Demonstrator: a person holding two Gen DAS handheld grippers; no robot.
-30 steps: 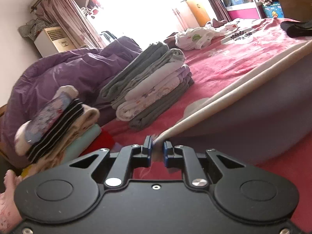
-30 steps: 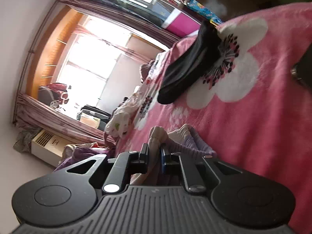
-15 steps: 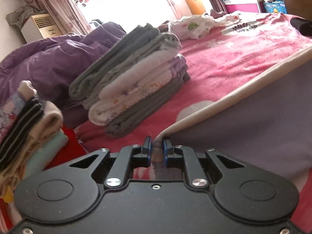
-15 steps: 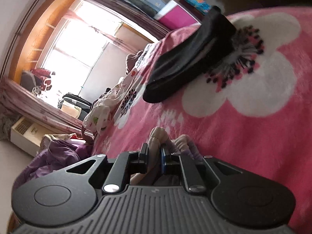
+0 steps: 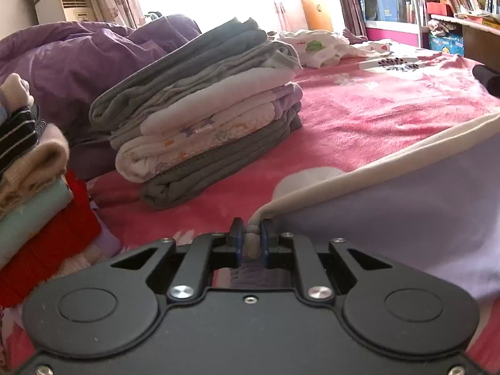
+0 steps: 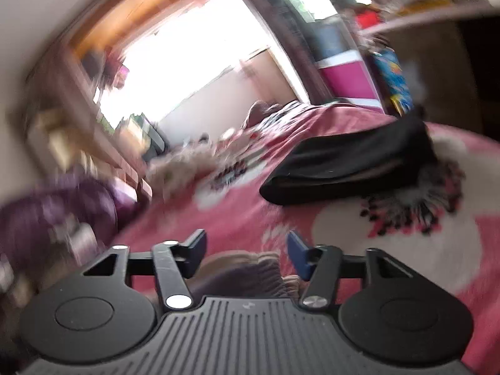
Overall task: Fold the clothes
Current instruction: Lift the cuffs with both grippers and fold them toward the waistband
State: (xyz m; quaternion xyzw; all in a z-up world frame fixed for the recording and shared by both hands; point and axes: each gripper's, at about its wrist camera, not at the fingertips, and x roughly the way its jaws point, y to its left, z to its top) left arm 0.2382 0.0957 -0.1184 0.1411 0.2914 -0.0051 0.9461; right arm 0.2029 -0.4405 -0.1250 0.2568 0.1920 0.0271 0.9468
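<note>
Fingers first: your left gripper (image 5: 250, 243) has its fingers (image 5: 236, 237) closed tight on the cream hem of the lilac garment (image 5: 406, 218), while your right gripper (image 6: 247, 250) has its fingers (image 6: 297, 254) spread wide and holding nothing, with a bunched fold of the same lilac and cream cloth lying loose between and just below them. Working down in size, the pink flowered bed (image 5: 375, 115) carries everything; the lilac garment spreads across it to your left gripper's right, its cream edge running away in a taut line, which suggests some tension along that hem. Beyond it stands a pile of folded grey and white clothes (image 5: 200, 106), a second folded stack (image 5: 28, 162) sits at the far left against the purple duvet (image 5: 78, 59), unfolded white clothes (image 5: 315, 47) lie further up the bed, and a black folded piece (image 6: 350, 162) rests well ahead of your right gripper. Judge the garment as light, thin and entirely limp: it should drape, stretch a little and slide easily over the fleecy bed cover, and it will not hold a crease unaided. Take it by the thicker cream hem or a corner, where the doubled cloth gives the fingers something to bite, rather than in the single-layer middle.
</note>
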